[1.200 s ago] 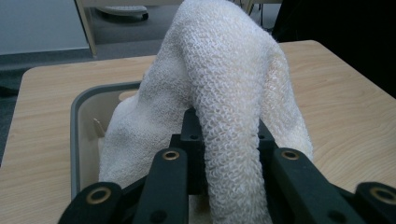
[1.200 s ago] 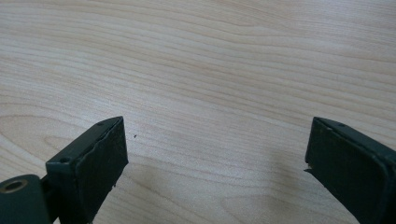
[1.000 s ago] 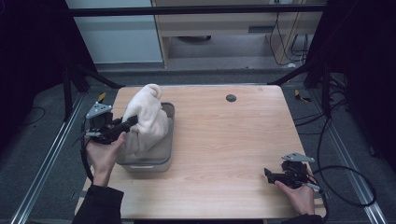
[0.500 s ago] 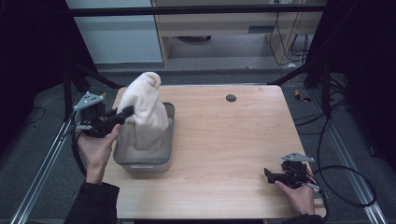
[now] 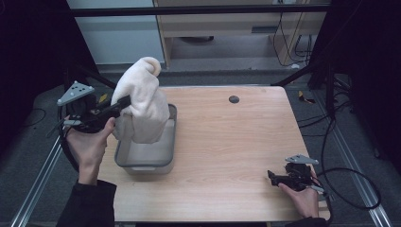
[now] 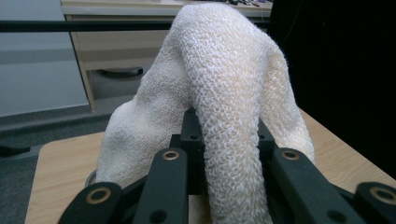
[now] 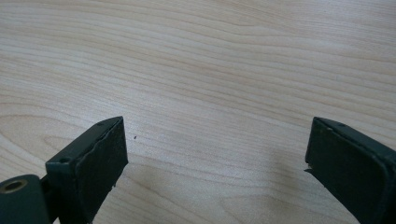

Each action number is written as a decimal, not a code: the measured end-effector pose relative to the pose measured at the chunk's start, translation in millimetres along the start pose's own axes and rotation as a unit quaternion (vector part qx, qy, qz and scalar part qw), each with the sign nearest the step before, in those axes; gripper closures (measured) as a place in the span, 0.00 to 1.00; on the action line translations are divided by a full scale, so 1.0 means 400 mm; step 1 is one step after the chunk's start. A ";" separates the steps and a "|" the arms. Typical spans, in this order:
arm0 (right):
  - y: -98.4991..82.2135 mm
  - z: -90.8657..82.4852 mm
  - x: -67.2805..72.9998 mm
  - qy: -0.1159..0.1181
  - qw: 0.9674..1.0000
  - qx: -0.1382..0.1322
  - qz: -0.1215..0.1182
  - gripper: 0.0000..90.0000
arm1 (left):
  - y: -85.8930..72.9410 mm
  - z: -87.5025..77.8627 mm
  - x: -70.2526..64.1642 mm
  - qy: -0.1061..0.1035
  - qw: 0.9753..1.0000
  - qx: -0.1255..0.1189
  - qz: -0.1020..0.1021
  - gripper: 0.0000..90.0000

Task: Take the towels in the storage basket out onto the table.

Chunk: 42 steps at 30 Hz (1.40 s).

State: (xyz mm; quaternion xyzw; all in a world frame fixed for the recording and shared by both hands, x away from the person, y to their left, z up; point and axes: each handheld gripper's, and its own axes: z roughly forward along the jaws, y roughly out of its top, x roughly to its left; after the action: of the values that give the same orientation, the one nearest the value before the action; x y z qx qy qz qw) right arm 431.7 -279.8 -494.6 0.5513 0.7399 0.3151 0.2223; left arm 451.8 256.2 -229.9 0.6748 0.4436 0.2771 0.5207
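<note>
A grey metal tray sits on the left part of the wooden table, near the person's side. A cream towel hangs above it, bunched and draped over the jaws of the left gripper, which are closed on a fold of the cloth. The towel's upper part stands well above the tray's rim, while its lower end dangles down inside the tray near the far wall; whether it touches the bottom cannot be told. The near half of the tray's floor shows bare.

In the left gripper view the towel falls in a thick fold straight down between the two black jaws, with more cloth humped over and behind them, and the table edge shows on either side.

The right gripper rests low at the table's near right corner, well apart from the tray and towel. In the right gripper view its jaws stand wide apart over plain wood, holding nothing.

A small dark round hole marks the table near its far edge, apart from the tray.
</note>
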 end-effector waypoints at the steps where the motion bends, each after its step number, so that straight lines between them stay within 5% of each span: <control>1: 0.000 0.000 0.000 0.000 1.000 0.000 0.000 0.06 | 0.000 0.000 0.000 0.000 1.000 0.000 0.000 0.82; 24: 0.000 -0.005 -0.003 -0.001 1.000 -0.005 -0.001 0.06 | 0.066 0.056 -0.202 -0.063 0.996 -0.010 0.065 0.82; 42: 0.001 -0.010 -0.004 0.001 1.000 -0.010 0.003 0.07 | -0.006 0.194 -0.285 -0.081 0.993 0.026 0.085 0.82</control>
State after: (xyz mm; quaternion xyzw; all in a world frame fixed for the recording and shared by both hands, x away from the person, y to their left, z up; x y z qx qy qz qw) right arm 429.8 -282.2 -491.7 0.5506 0.7356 0.3235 0.2260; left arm 464.3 120.0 -245.6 0.7437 0.3482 0.2525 0.5118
